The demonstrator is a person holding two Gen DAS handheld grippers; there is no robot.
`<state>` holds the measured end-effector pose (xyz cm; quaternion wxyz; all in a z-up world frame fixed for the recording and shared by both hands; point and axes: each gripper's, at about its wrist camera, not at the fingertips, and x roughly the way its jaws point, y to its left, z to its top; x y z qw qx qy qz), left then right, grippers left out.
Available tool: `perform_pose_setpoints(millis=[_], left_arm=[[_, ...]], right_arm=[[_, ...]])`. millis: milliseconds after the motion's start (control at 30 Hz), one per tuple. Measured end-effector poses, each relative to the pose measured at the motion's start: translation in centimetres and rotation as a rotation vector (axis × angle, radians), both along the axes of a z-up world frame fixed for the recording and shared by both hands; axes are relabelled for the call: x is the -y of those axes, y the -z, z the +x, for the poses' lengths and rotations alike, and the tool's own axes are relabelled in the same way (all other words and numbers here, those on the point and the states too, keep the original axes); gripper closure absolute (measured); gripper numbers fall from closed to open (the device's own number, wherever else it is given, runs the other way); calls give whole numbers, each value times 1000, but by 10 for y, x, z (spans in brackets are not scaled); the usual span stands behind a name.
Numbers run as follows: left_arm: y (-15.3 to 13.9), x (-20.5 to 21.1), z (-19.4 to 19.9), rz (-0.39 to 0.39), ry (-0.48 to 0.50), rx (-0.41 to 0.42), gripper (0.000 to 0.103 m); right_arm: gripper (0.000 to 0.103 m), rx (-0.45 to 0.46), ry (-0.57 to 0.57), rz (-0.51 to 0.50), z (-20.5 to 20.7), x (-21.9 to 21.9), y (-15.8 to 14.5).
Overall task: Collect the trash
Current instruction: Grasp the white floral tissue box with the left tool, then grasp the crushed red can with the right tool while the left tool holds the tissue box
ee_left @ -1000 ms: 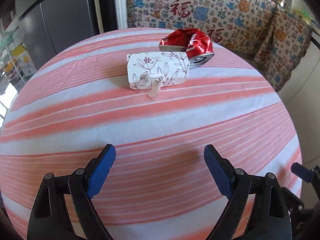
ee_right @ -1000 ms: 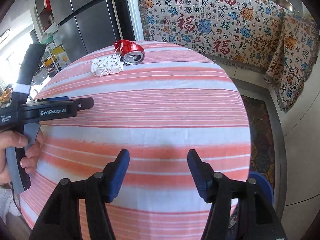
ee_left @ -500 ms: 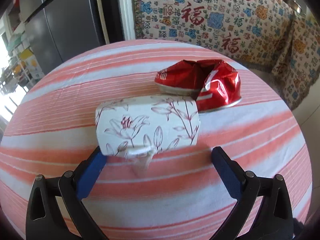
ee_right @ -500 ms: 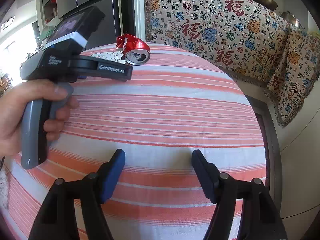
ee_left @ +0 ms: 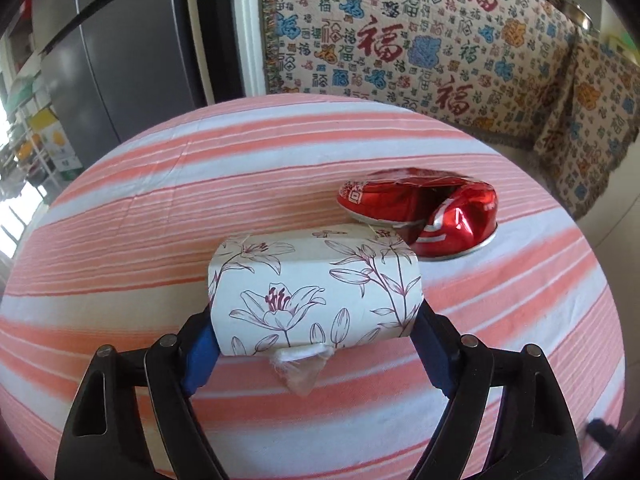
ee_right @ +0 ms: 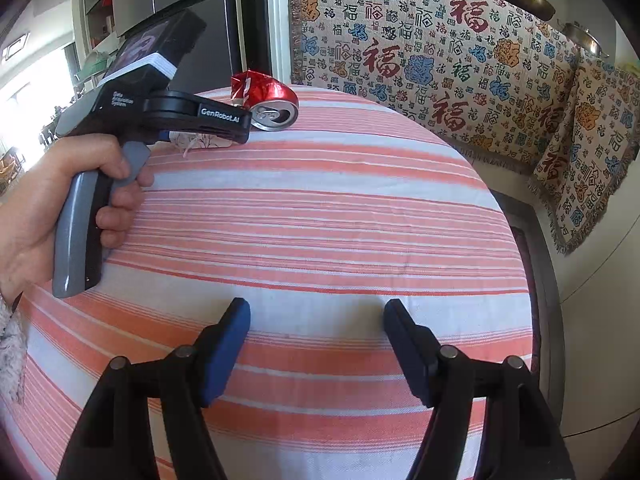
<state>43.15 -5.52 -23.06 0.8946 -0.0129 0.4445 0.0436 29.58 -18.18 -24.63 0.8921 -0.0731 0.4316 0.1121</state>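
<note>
A white tissue pack (ee_left: 316,292) printed with flowers lies on the round table (ee_left: 160,208) under its pink-striped cloth. My left gripper (ee_left: 312,332) straddles the pack; its jaws are closing, and the blue pads (ee_left: 198,356) touch the pack's two ends. A crushed red can (ee_left: 424,216) lies just behind the pack to the right, apart from the gripper. In the right wrist view a hand (ee_right: 60,200) holds the left gripper (ee_right: 200,118) over the pack (ee_right: 208,142), beside the can (ee_right: 272,104). My right gripper (ee_right: 316,320) hovers open over bare cloth near the table's front edge.
A grey fridge (ee_left: 120,60) stands behind the table at the left. A patterned blanket (ee_left: 440,60) covers seating at the back and right. The table's edge drops to the floor (ee_right: 580,260) on the right. Bare striped cloth (ee_right: 340,208) lies between the two grippers.
The left gripper moved forward across the table until the tissue pack came between its jaws, and they narrowed onto it. The right gripper stayed at the front edge and opened slightly wider.
</note>
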Motion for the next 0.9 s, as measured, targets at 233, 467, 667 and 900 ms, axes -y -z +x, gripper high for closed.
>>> perform_pose_setpoints(millis=[233, 467, 667, 900], left_arm=[[-8, -43, -66, 10, 42, -55, 19], [-6, -78, -119, 10, 34, -26, 19], [-5, -79, -119, -3, 41, 5, 18], [-7, -86, -111, -60, 41, 2, 18]], right_arm=[[27, -14, -47, 6, 4, -4, 0], [27, -94, -97, 16, 39, -20, -3], [27, -169, -38, 200, 70, -44, -7], [27, -203, 172, 484, 116, -56, -24]])
